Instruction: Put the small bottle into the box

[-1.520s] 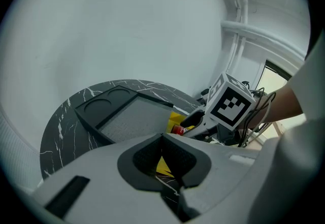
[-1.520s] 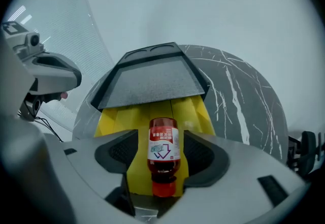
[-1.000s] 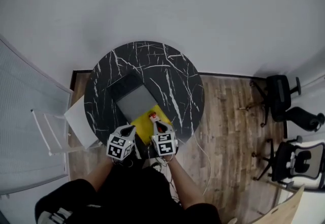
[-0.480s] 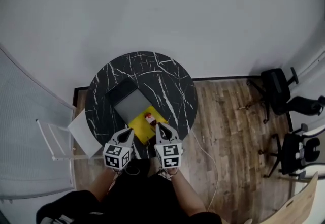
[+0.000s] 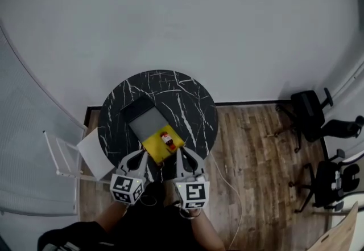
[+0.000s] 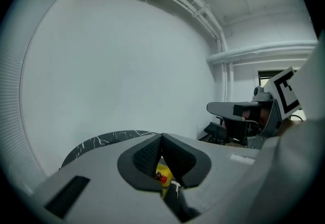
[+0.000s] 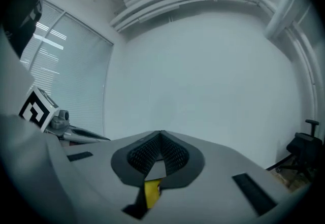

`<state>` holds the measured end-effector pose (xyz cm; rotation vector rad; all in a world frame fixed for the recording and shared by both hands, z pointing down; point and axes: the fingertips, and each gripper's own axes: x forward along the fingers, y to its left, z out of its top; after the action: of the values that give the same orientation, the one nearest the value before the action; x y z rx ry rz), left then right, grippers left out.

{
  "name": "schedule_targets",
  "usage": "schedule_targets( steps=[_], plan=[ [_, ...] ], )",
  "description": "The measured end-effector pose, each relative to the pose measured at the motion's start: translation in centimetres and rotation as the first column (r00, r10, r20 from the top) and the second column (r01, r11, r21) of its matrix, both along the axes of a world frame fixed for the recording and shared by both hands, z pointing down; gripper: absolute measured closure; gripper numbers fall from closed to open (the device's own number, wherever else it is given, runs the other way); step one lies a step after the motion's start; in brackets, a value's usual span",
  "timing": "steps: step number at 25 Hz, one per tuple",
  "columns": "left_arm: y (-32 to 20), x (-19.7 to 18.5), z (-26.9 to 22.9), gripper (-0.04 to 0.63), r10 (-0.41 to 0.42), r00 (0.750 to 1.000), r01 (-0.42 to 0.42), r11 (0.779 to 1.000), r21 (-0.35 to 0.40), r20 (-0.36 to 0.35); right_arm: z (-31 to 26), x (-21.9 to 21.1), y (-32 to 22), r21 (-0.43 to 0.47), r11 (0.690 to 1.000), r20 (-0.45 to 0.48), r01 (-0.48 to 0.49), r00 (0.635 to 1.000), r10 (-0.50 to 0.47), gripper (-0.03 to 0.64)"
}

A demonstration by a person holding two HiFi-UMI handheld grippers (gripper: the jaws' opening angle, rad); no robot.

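The small bottle (image 5: 166,140), white with a red cap, lies on a yellow panel (image 5: 157,147) at the near edge of the round black marble table (image 5: 187,102). Just behind it sits the box (image 5: 148,121), dark-rimmed with a grey inside. My left gripper (image 5: 142,156) and right gripper (image 5: 181,153) hang side by side at the table's near edge, just short of the bottle. Both are shut with nothing in them. Through the left gripper view a bit of red cap and yellow (image 6: 162,176) shows under the jaws. The right gripper view shows only a sliver of yellow (image 7: 151,191).
A white chair (image 5: 68,156) stands at the table's left. Two black office chairs (image 5: 310,113) (image 5: 335,179) stand on the wood floor at the right. A thin cable (image 5: 230,187) trails on the floor by the table. A plain white wall rises behind.
Both grippers have drawn back from the bottle toward the person. The right tip was beside the bottle one second ago. The bottle stays on the yellow panel.
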<state>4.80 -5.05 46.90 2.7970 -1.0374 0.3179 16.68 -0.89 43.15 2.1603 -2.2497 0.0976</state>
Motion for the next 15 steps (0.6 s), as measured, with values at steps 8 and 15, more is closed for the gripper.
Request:
schedule_targets(
  steps=[8,15],
  plan=[
    [1.9,0.2,-4.4,0.595,-0.003,0.998,0.006,0.999,0.043,-0.065,-4.6,-0.9,2.6,0.096,0.995,-0.016,0.024,1.0,-0.022,0.621],
    [2.2,0.1,-5.2,0.595,-0.018,0.996,0.02,0.999,0.026,-0.092,-5.8,-1.4,3.6,0.103,0.994,-0.043,0.032,0.999,-0.028,0.621]
  ],
)
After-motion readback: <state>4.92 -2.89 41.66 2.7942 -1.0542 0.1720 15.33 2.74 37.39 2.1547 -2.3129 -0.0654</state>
